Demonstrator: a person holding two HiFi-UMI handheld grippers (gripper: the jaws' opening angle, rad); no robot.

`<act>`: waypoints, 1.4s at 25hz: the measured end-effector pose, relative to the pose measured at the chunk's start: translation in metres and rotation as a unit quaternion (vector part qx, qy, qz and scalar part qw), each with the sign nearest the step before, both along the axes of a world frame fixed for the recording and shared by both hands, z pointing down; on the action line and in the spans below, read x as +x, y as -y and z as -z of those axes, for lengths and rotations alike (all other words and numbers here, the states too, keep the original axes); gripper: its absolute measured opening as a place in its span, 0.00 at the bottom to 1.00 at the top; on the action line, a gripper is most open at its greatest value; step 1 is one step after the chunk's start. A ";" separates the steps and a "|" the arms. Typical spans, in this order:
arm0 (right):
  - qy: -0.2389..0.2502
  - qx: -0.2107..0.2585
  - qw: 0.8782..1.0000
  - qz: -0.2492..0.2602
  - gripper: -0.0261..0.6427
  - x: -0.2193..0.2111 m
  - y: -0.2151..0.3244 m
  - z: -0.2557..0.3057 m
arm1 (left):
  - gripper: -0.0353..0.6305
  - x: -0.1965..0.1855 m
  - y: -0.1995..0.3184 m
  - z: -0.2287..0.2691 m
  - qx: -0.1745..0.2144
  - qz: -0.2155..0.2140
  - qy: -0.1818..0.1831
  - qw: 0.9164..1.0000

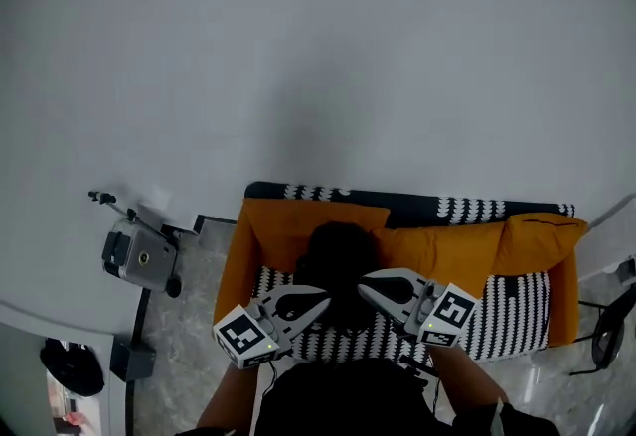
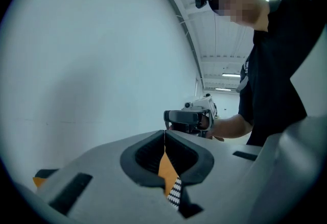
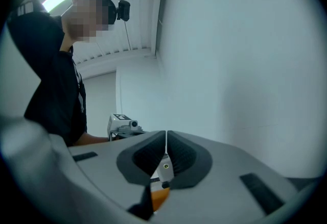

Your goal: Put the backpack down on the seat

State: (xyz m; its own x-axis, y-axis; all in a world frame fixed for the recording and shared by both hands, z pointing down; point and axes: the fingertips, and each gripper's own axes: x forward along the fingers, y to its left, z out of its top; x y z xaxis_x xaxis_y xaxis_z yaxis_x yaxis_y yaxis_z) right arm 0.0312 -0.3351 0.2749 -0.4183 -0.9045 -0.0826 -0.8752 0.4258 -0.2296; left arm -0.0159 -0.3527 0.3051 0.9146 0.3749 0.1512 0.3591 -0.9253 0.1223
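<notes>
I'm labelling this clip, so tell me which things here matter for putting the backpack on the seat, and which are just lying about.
Part of the job:
- backpack, lying on the sofa
- patterned seat
- left hand-held gripper, shut, empty
- right hand-held gripper, shut, empty

Just lying about:
- orange cushion at the sofa's far end
- grey camera on a stand beside the sofa

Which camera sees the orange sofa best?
The head view: it shows the whole sofa from above, with orange cushions and a black-and-white seat. The left gripper view catches only an orange and patterned sliver; the right gripper view, just an orange speck.
</notes>
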 end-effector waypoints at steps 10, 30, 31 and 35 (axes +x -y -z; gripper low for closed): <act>-0.023 0.001 1.000 -0.013 0.08 -0.083 -0.041 0.016 | 0.09 -0.069 -0.057 0.023 0.012 -0.046 -0.033 0.998; -0.047 0.016 0.998 0.026 0.08 -0.179 -0.176 0.025 | 0.09 -0.179 -0.168 0.029 0.022 0.008 -0.043 0.999; -0.049 0.018 0.998 0.030 0.08 -0.180 -0.186 0.027 | 0.09 -0.180 -0.175 0.032 0.020 0.014 -0.045 0.999; -0.060 0.029 0.997 0.044 0.08 -0.187 -0.232 0.035 | 0.09 -0.182 -0.212 0.032 -0.010 0.032 -0.042 0.999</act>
State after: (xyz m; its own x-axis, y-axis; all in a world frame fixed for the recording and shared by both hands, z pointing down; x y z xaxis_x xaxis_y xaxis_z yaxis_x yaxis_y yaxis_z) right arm -0.1556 -0.1028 0.2398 -0.5062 -0.8589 -0.0776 -0.8535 0.5119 -0.0976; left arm -0.1979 -0.1403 0.2726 0.9461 0.3171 0.0656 0.3087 -0.9444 0.1129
